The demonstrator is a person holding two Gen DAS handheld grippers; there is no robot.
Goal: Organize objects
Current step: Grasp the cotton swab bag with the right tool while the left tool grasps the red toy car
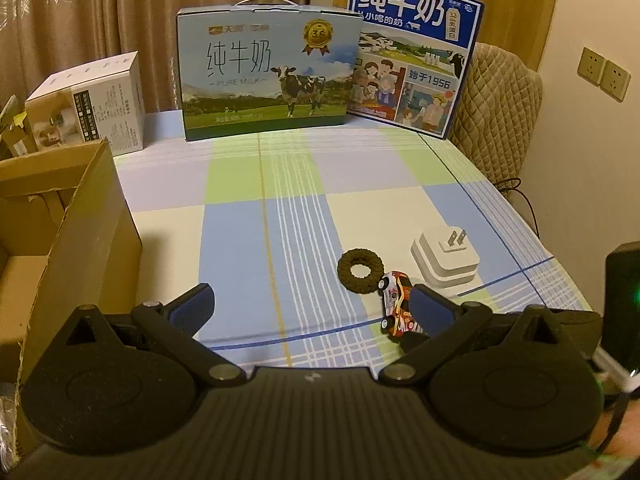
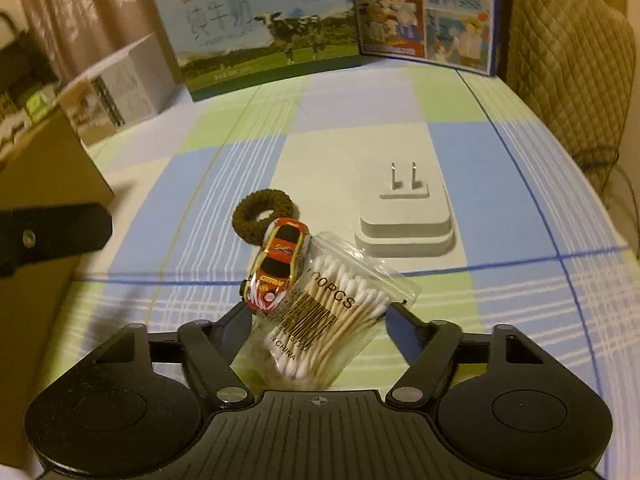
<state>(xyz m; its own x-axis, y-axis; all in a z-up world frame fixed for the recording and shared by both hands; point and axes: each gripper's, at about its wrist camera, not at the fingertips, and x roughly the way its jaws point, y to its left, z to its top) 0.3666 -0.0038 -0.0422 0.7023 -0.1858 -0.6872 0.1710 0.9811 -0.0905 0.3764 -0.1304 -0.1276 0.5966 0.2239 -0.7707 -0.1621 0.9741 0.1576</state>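
Right claw (image 2: 318, 314) spread around cotton swab bag (image 2: 320, 320), not yet pinching; close squarely mid-bag, avoiding toy car (image 2: 276, 266) at left finger; left claw (image 1: 316, 304) spread, empty

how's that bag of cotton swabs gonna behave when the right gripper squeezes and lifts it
The bag of cotton swabs is thin clear plastic, so it will probably crumple and sag rather than stay stiff. It looks light for its size. The glossy film may slip between the right gripper pads, and the toy car touching its edge could roll when nudged.
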